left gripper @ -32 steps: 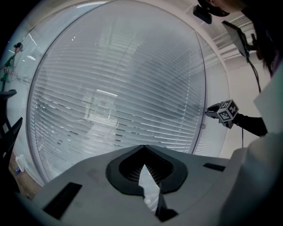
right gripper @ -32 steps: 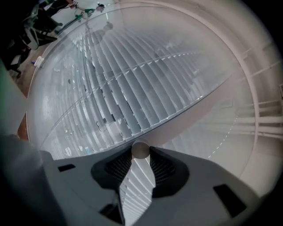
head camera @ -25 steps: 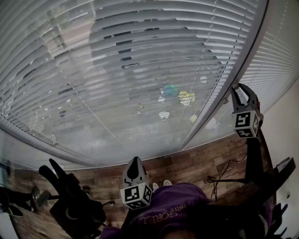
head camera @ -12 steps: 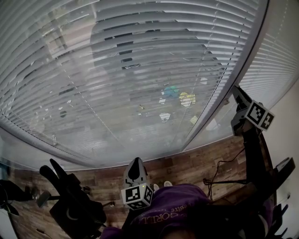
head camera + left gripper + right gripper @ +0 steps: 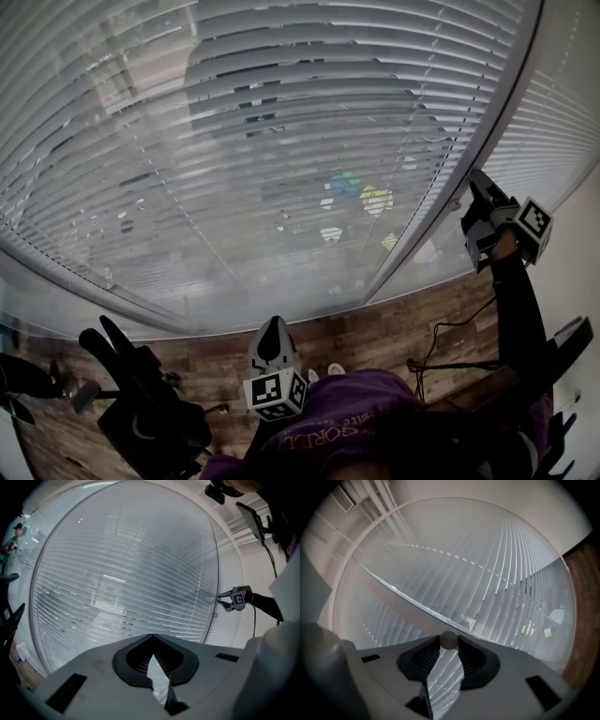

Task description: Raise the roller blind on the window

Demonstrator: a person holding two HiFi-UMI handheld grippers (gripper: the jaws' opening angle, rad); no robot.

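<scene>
1. The blind (image 5: 281,169) hangs fully down over the window, its slats filling most of the head view, with the lower edge close above the floor (image 5: 375,337).
2. The right gripper (image 5: 478,202) is raised at the blind's right side, beside the dark post (image 5: 450,187) between two panes. Its jaws are nearly together and pinch a small round bead (image 5: 449,639) at their tips.
3. The left gripper (image 5: 272,339) is held low near the person's body, well apart from the blind. Its jaws meet at the tips and hold nothing.
4. Handling, as a judgement:
   - The slats look thin and light and would bend or kink if gripped, so the blind should not be lifted by them.
   - The bead is probably the end of a pull cord or wand, which makes it the right place to take hold.
   - The bead is smooth, round and small, so it could pop out of the jaws under a pull. A firm, centred pinch and a steady draw along the cord's line would suit.
5. Hard to make out:
   - No view shows a cord or wand leading off the bead, so what it belongs to is uncertain.
   - The blind's top rail and any lock are cut off above the head view.
   - Reflections in the glass blur what lies behind the slats.
</scene>
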